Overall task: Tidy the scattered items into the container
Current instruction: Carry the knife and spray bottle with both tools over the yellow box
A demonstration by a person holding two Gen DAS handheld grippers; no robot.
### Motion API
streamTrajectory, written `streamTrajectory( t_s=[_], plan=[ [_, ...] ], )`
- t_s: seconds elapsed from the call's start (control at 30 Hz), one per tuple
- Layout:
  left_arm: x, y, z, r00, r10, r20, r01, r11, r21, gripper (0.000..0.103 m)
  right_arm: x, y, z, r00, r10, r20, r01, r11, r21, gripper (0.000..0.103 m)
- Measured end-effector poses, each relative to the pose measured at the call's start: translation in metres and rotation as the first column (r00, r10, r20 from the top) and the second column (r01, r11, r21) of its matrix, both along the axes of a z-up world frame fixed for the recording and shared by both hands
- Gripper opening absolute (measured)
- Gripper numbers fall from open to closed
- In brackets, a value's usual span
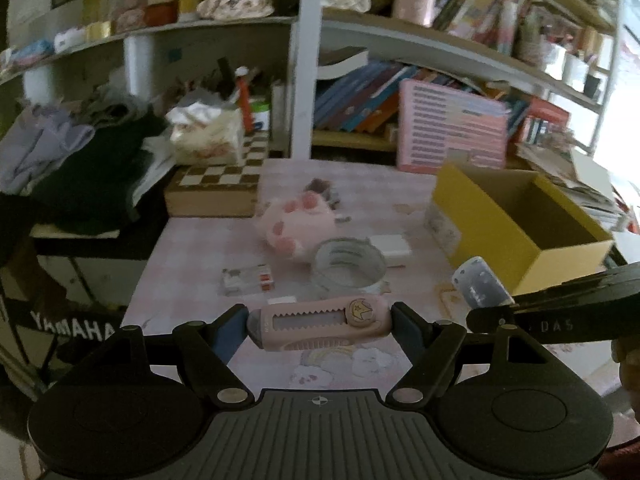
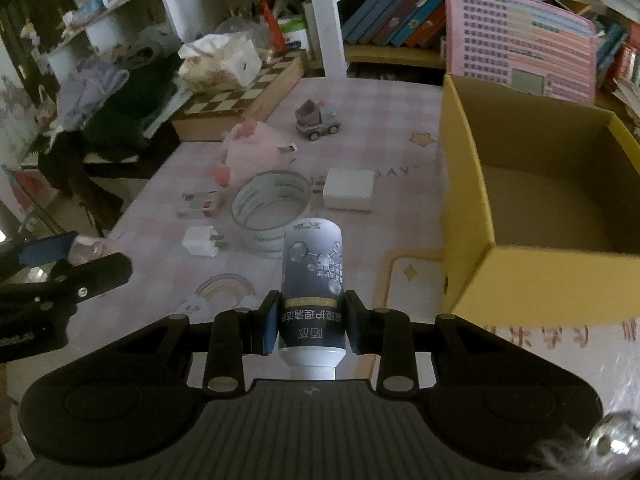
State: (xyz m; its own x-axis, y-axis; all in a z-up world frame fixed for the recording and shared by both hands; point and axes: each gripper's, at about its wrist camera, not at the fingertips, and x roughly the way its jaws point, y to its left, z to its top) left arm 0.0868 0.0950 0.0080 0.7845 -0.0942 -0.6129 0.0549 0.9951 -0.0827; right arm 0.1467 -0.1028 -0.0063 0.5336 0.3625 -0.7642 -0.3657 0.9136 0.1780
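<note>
My left gripper (image 1: 319, 326) is shut on a pink utility knife (image 1: 320, 322), held crosswise above the pink checked tablecloth (image 1: 200, 280). My right gripper (image 2: 311, 326) is shut on a dark spray bottle (image 2: 312, 280) with a white cap, held left of the open yellow cardboard box (image 2: 468, 200). The bottle also shows in the left wrist view (image 1: 480, 284), beside the box (image 1: 480, 216). The box looks empty inside. The left gripper's tip with the knife shows at the left edge of the right wrist view (image 2: 86, 250).
On the table lie a pink plush toy (image 2: 252, 148), a clear tape roll (image 2: 272, 208), a white block (image 2: 348, 189), a white charger plug (image 2: 200, 242), a small packet (image 2: 200, 204) and a toy car (image 2: 318, 122). A chessboard box (image 2: 240, 100) and shelves stand behind.
</note>
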Motion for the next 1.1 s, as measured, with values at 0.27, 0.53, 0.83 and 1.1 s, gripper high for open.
streamTrajectory(
  t_s=[0.27, 0.53, 0.83, 1.1],
  plan=[
    [-0.020, -0.017, 0.005, 0.994, -0.104, 0.035, 0.104, 0.994, 0.015, 0.078, -0.042, -0.013, 0.011, 0.998, -0.048, 0.035, 0.048, 0.999, -0.006, 0.031],
    [-0.023, -0.041, 0.003, 0.978, -0.207, 0.029, 0.207, 0.978, 0.005, 0.078, -0.070, -0.035, 0.011, 0.990, -0.133, 0.038, 0.133, 0.991, -0.014, 0.031],
    [-0.017, -0.081, 0.007, 0.949, -0.314, 0.037, 0.313, 0.949, 0.038, 0.078, -0.082, -0.076, 0.011, 0.972, -0.235, 0.017, 0.235, 0.972, 0.008, 0.031],
    [0.002, -0.129, 0.017, 0.923, -0.375, 0.089, 0.368, 0.926, 0.088, 0.078, -0.071, -0.118, 0.021, 0.963, -0.266, 0.051, 0.265, 0.964, 0.027, 0.031]
  ],
)
